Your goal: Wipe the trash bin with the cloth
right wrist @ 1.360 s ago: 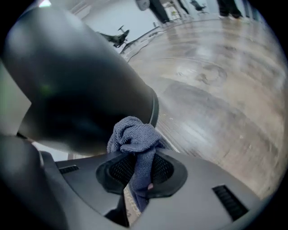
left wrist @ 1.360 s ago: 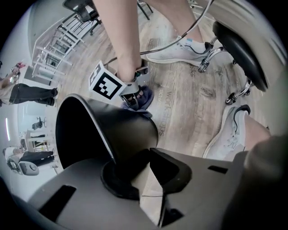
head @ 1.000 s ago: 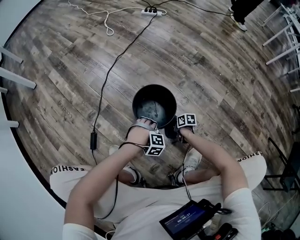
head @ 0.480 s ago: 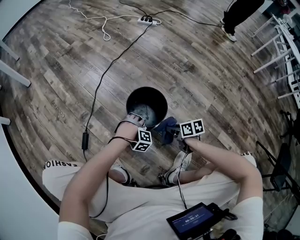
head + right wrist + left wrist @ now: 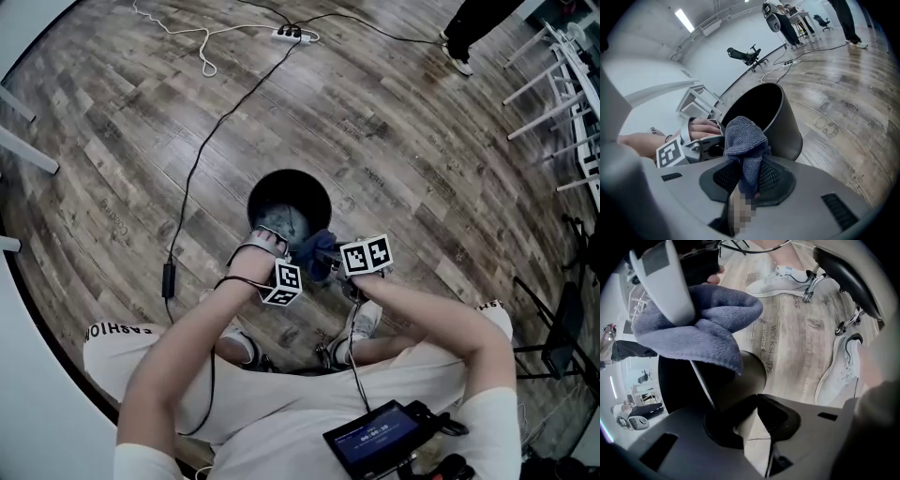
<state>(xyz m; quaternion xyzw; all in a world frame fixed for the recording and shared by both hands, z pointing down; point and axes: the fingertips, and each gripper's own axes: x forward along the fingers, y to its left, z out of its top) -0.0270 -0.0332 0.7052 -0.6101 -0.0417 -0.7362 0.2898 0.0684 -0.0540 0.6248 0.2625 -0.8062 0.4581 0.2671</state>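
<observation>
Right gripper (image 5: 750, 180) is clamped on the cloth (image 5: 744, 136), which is bunched just near-right of the upright trash bin (image 5: 787, 126), by its rim. Left gripper (image 5: 755, 418) jaws have just been closing, with the near rim wall pinched between them. Likely wipe direction: far-left from the cloth.

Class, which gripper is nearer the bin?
Left. The left gripper is on the bin's near rim, its jaws just closing with the wall between them. The right gripper, gripping the cloth, is just off the rim, not touching it.
</observation>
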